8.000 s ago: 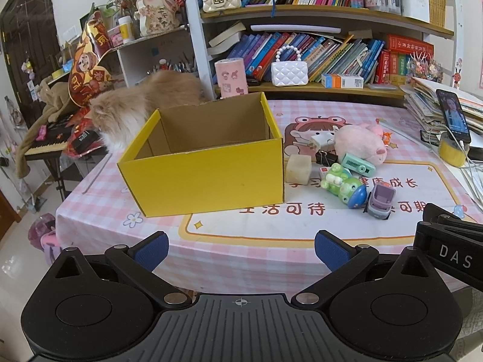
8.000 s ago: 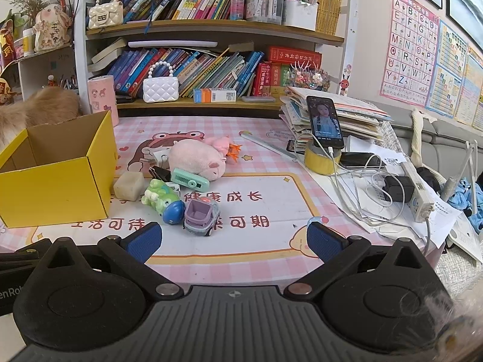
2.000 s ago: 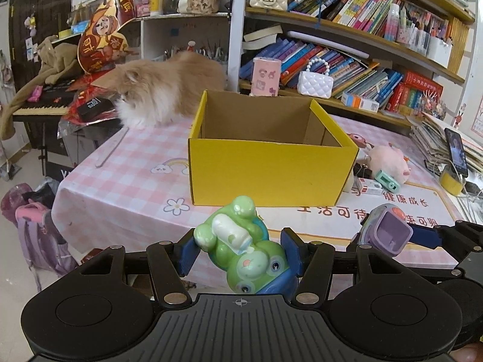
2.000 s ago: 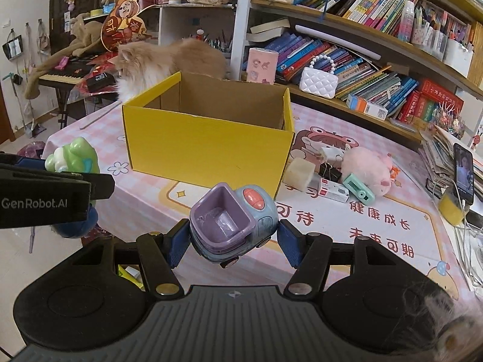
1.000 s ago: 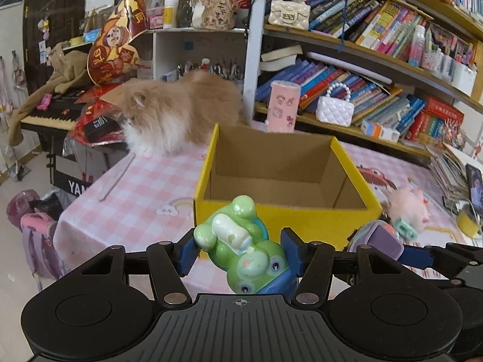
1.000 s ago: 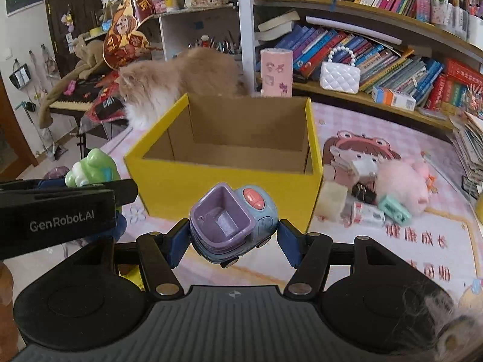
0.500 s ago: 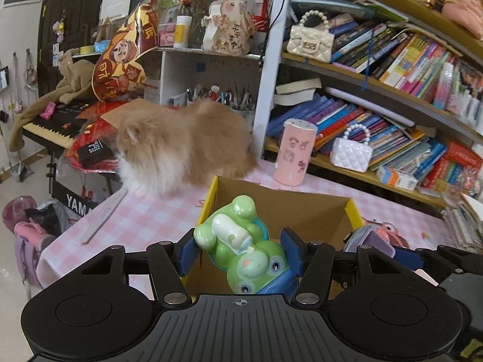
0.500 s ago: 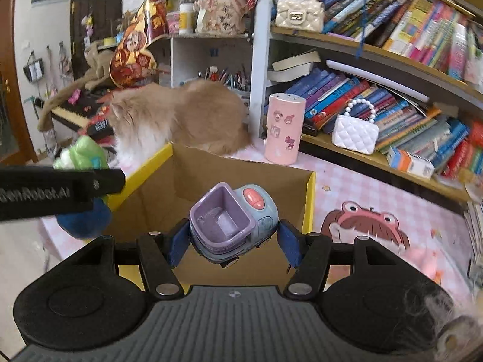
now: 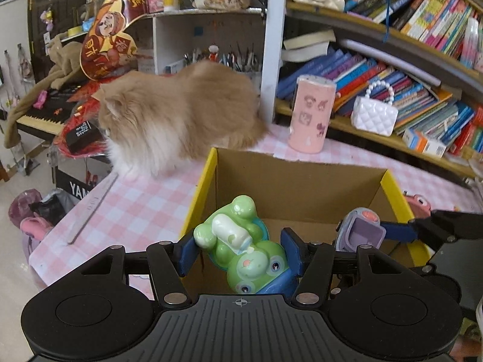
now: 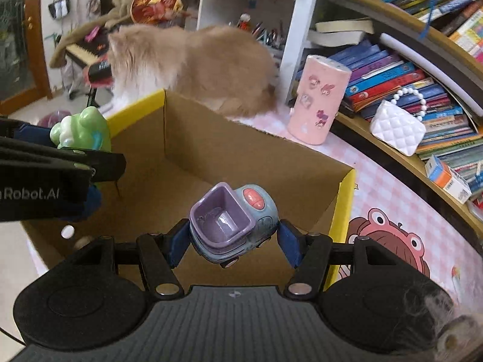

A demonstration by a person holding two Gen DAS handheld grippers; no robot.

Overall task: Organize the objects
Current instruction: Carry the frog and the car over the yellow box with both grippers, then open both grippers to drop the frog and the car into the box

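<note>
My left gripper (image 9: 240, 252) is shut on a green frog toy (image 9: 241, 247) with a blue base, held over the open yellow cardboard box (image 9: 302, 181). The same frog toy (image 10: 81, 132) shows at the left of the right wrist view, above the box's near left side. My right gripper (image 10: 232, 238) is shut on a purple and blue toy car (image 10: 234, 220), hanging over the inside of the yellow box (image 10: 241, 150). That toy car (image 9: 360, 229) appears at the right of the left wrist view. The box floor that shows is bare brown cardboard.
A fluffy orange cat (image 9: 178, 114) sits on the pink checked tablecloth (image 9: 129, 205) just behind the box. A pink cylinder (image 10: 320, 99) and a white quilted purse (image 10: 398, 126) stand by the bookshelf (image 9: 392, 69). A ruler (image 9: 90, 208) lies at the table's left edge.
Both grippers have moved forward with their toys, from in front of the box to over its open top. The right gripper has rolled, so the box now looks tilted.
</note>
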